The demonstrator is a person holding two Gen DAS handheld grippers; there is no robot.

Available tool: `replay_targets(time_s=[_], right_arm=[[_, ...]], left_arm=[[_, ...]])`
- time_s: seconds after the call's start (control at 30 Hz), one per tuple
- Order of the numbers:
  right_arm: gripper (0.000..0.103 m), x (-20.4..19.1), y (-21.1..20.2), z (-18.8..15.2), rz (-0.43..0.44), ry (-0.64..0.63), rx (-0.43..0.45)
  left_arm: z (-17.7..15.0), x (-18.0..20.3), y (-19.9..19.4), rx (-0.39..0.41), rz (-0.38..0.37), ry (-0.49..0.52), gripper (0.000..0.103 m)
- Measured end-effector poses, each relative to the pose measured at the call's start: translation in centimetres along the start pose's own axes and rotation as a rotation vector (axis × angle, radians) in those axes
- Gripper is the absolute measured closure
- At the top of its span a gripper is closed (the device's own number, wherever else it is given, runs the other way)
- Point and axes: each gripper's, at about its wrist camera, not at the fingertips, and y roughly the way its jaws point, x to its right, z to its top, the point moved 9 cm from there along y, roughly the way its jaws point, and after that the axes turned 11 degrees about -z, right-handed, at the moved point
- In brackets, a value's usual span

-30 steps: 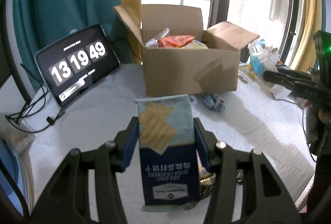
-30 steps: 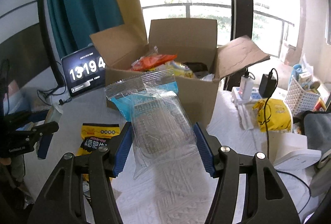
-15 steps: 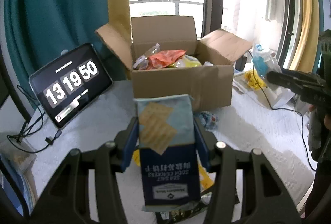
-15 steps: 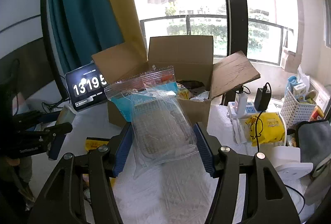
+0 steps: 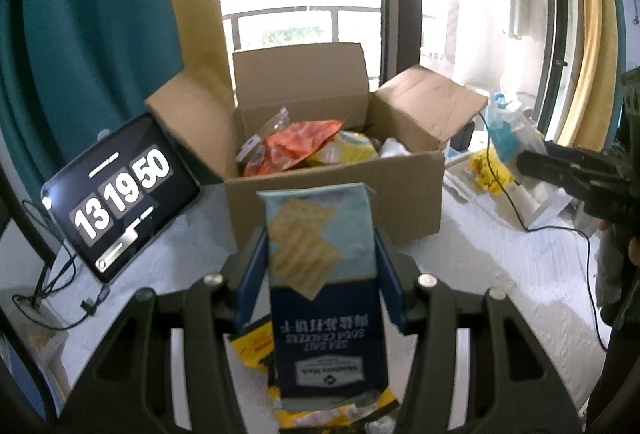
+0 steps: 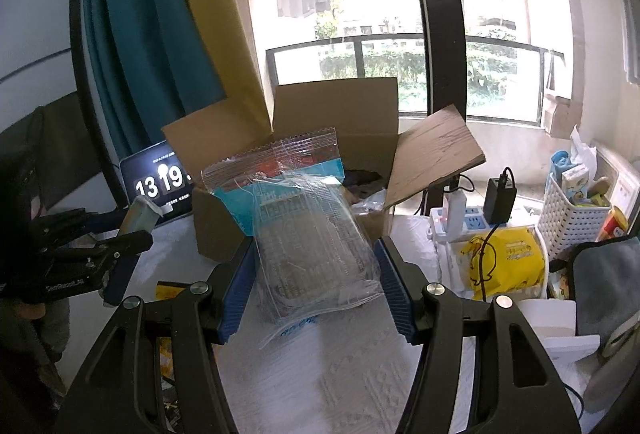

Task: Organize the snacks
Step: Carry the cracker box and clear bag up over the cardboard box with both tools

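Note:
An open cardboard box (image 5: pixel 336 193) with several snack bags inside stands at the back of the table; it also shows in the right wrist view (image 6: pixel 224 230). My left gripper (image 5: pixel 320 274) is shut on a blue soda cracker pack (image 5: pixel 324 294), held upright in front of the box. My right gripper (image 6: pixel 316 282) is shut on a clear plastic snack bag (image 6: pixel 308 234) with a blue band, held in the air just before the box. The left gripper (image 6: pixel 120 246) shows at the left of the right wrist view.
A tablet clock (image 5: pixel 120 193) leans left of the box. Yellow snack packs (image 5: pixel 256 350) lie on the white cloth below my left gripper. A power strip (image 6: pixel 464 218), a yellow bag (image 6: pixel 504 262) and a white basket (image 6: pixel 572 213) crowd the right side.
Both grippers have risen with their packs and now look down into the box from higher up. The clock has gone from 13:19:49 to 13:19:50.

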Motion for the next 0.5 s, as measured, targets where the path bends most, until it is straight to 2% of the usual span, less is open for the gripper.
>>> replay_targets(time_s=[0.27,0.5], right_arm=[[0.040,1.0,0.4,1.1,-0.010,0.004,0.012],[0.040,2.3,1.2,2.2,-0.060,-0.015,0.012]], left_arm=[[3.9,1.6,2.1,0.047,-0.025,0.050,0.050],[7.7,2.3,4.7,0.107,-0.085,0.012,0.050]])
